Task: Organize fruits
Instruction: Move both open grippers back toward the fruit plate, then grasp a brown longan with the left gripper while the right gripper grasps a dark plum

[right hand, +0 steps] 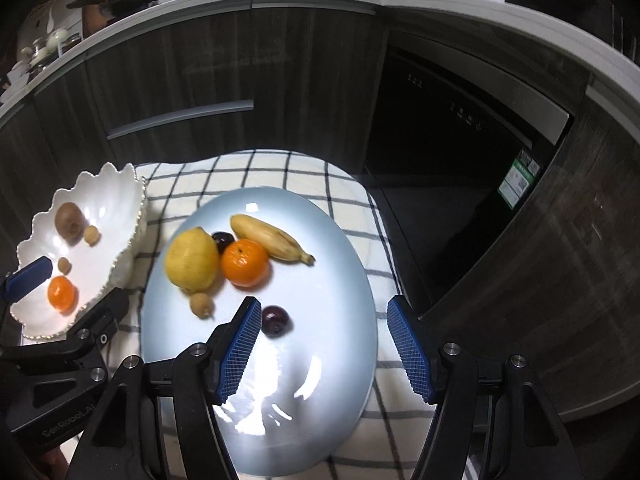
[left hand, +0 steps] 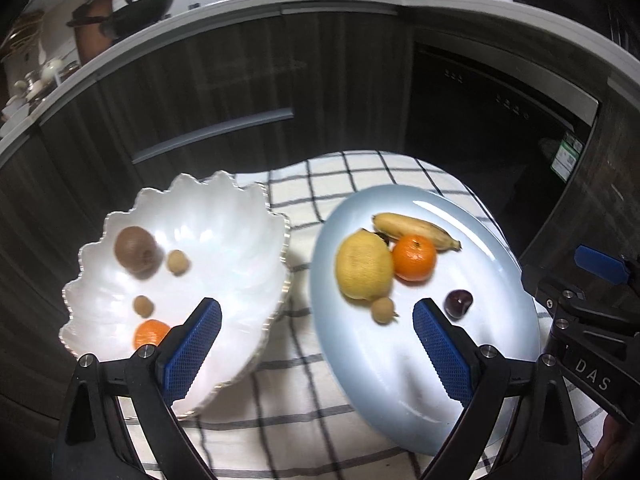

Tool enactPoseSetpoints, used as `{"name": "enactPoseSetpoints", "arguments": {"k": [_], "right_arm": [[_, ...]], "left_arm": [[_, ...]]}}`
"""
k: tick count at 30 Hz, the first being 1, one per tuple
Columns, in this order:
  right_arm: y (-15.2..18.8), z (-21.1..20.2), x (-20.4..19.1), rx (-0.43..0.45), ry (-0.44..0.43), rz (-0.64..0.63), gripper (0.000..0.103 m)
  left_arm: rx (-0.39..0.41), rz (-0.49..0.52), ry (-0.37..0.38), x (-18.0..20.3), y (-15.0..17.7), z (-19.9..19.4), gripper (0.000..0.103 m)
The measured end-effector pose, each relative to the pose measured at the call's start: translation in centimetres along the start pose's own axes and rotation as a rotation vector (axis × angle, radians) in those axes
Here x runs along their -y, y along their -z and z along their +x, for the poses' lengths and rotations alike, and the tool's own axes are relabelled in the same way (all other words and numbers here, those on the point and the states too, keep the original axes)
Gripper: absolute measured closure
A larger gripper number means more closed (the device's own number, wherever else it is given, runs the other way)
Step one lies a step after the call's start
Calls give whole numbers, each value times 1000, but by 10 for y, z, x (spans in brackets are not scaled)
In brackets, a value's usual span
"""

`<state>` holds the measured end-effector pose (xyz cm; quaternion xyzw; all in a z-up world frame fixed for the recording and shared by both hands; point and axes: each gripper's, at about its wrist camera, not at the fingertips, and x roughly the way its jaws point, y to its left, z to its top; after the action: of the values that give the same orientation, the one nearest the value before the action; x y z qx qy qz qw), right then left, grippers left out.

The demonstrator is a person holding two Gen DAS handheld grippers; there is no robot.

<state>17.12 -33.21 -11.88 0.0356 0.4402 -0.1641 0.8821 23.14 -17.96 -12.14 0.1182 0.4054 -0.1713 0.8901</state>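
Blue-padded jaws of the left gripper (left hand: 316, 320) and right gripper (right hand: 320, 320) are held apart, empty, above the pale blue oval plate (right hand: 340, 280); a dark round plum (right hand: 275, 320) lies just beside the right gripper's left pad.

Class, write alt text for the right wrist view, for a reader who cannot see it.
A pale blue plate on a checked cloth holds a lemon, an orange, a banana and a dark plum. The right claw hangs open above it, empty. At left, a white scalloped bowl holds more fruit.
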Motion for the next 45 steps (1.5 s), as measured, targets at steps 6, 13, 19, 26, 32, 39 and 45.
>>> {"name": "enactPoseSetpoints", "arguments": {"k": [6,13,19,26,32,39,45], "right_arm": [[8,17,8,-24,-18,-30,37],[12,31,21,-29,-6,-36,37],[14,44,19,-27,-22,-43,37],[16,58,15,-34,-26,-51,37],[16,68,17,-39,-33,-42,37],[17,74,19,-43,-37,-30,37],[17,74,16,-42,-45,-27,37]], "left_arm": [[-31,7,18,14,9,15,6],[-54,29,33,35,13,34,14],[-79,35,23,39,17,56,26],[-105,17,27,42,19,79,31],[-115,16,30,48,17,94,40],[-102,17,32,49,16,98,49],[-110,6,43,43,18,96,76]]}}
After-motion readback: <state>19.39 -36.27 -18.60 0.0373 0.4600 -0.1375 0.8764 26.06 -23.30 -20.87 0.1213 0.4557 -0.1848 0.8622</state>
